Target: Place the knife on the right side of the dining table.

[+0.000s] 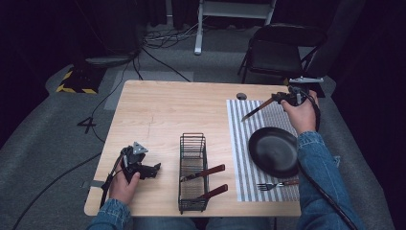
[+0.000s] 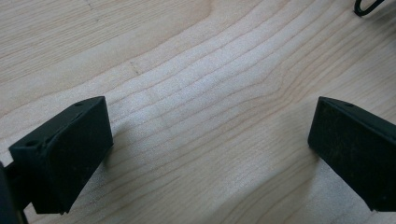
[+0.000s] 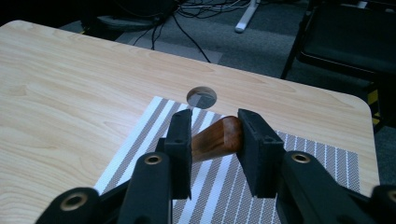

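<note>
Your right gripper (image 3: 215,140) sits around the knife (image 1: 261,106) handle with jaws loosened; its blade points lower left, toward the plate (image 1: 274,151); your left gripper (image 2: 205,140) gapes wide.

Taking the plate (image 1: 273,151) as the landmark: it sits on the mat (image 1: 239,143), fork (image 1: 275,184) just in front of it, knife (image 1: 261,108) behind it. Rack (image 1: 193,172) is off to its left on the table (image 1: 158,115), with two handles (image 1: 210,171) poking out toward the plate.

Light wooden table (image 1: 163,110) with a round cable hole (image 1: 242,96).
On it lie a striped placemat (image 1: 239,143) and a wire basket (image 1: 193,172).
</note>
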{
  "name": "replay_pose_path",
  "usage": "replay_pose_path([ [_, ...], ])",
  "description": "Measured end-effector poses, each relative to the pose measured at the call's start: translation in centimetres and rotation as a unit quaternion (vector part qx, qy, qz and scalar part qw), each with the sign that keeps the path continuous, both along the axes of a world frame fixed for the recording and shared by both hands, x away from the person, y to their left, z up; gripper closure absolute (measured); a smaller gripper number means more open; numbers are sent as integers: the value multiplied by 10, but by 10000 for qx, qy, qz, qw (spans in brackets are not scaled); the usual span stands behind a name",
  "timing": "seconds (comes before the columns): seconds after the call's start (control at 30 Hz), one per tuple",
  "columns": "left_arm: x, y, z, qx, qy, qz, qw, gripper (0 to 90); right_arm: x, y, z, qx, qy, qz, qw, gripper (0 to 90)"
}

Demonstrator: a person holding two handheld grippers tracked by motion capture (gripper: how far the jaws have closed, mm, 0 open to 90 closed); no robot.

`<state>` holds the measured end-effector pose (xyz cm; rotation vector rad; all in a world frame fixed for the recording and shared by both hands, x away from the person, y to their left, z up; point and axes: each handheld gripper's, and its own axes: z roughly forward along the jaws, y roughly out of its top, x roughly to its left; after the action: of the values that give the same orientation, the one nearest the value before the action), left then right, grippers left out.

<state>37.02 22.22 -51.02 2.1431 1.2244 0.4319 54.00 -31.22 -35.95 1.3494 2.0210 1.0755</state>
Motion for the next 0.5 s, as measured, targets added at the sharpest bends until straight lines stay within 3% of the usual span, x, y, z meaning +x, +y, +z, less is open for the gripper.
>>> replay_pose_path([
  [0.3,0,0,0,1,0,-2,10000,1,1,-11,-9,145,83,-192,9997,605],
  [0.5,0,0,0,2,4,-2,10000,1,2,-11,-13,-27,91,-317,9995,571],
])
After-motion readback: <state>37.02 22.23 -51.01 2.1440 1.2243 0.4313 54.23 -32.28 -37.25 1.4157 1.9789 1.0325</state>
